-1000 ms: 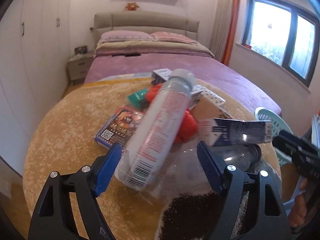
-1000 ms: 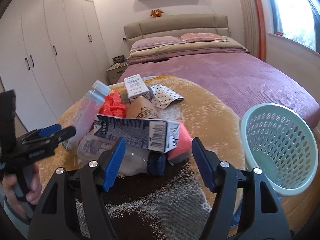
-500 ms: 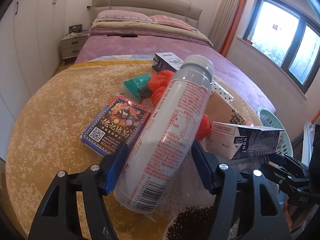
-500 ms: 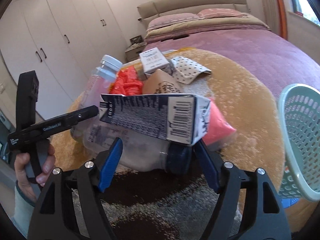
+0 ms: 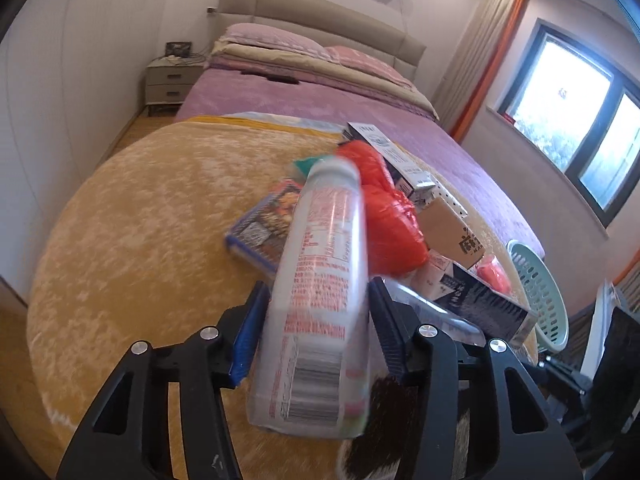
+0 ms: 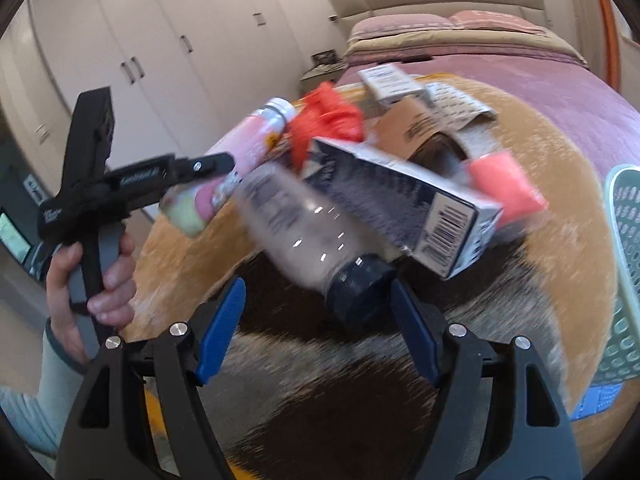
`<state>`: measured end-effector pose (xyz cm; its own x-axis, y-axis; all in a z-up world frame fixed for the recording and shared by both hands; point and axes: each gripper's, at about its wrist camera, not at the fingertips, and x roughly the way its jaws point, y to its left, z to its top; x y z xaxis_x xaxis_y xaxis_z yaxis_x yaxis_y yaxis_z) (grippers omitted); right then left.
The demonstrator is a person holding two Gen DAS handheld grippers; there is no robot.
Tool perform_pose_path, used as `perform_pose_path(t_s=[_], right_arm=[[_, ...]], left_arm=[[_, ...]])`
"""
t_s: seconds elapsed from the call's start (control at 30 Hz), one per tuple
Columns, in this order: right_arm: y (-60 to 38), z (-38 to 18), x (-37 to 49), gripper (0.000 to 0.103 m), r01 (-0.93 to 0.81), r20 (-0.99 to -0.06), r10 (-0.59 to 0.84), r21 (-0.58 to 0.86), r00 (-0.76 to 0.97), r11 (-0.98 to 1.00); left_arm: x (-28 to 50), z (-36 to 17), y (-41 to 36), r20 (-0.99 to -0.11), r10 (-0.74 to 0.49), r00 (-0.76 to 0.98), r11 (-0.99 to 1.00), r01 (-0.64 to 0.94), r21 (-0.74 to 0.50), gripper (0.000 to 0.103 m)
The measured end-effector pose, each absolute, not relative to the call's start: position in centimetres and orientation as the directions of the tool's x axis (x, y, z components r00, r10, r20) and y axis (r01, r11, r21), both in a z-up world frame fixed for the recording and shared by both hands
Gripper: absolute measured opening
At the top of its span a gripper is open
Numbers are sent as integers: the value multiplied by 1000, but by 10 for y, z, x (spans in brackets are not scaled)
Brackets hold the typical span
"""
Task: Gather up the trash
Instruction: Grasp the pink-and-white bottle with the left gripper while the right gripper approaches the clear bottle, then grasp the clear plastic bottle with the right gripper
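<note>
Since the frame of a second ago the left tongs (image 5: 316, 316) have narrowed from wide open to a clamp on the white bottle (image 5: 320, 280), their blue pads now pressing its printed sides near the base, and the bottle points up and away from the camera instead of lying slanted across the pile. From the right wrist view its lower end looks clear of the bench (image 5: 132, 240), though motion blur leaves that uncertain. The right tongs (image 6: 316, 324) have advanced on the clear bottle (image 6: 304, 228): its dark cap sits close against the right-hand pad, while the left-hand pad stands well apart, so these tongs remain wide and hold nothing.

The grip low on the white bottle probably suits a lift and a carry towards the green basket (image 5: 540, 292), which stands beside the bench at its right edge and is presumably the place for the trash. The remaining trash lies heaped between: a dark carton (image 6: 404, 200) resting across the clear bottle, a red bag (image 5: 388, 216), a brown box (image 5: 452, 228) and a printed card pack (image 5: 268, 224) flat on the yellow cover. Lifting the clear bottle would likely tip the carton that leans on it.
</note>
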<state>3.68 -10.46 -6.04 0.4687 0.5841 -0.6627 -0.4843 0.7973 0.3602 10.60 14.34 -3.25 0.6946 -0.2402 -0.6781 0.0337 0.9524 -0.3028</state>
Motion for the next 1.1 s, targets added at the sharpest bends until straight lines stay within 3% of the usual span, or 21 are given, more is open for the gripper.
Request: perform_pose_path(t_s=[0.17,0.3,0.7,1.1], right_arm=[[-74,-62,10,71,-570,-671,628,357,395,740],[-63,-55,-1,71,-614,-689,597,275,411,740],[-71,-39,47,71,-520,-685,483,176,546,836],[-25,-50,76,70,-548,-708,451,109,543,830]], left_arm=[[86,-36,155,-699,-219,681,957,10,-290,48],[66,-37,167,-709,-203,675,962,4,-272,48],[63,-59,161,-753,-162,638,979,9,-203,48],[64,-64,152,-762,-106,638,990,-1,-138,56]])
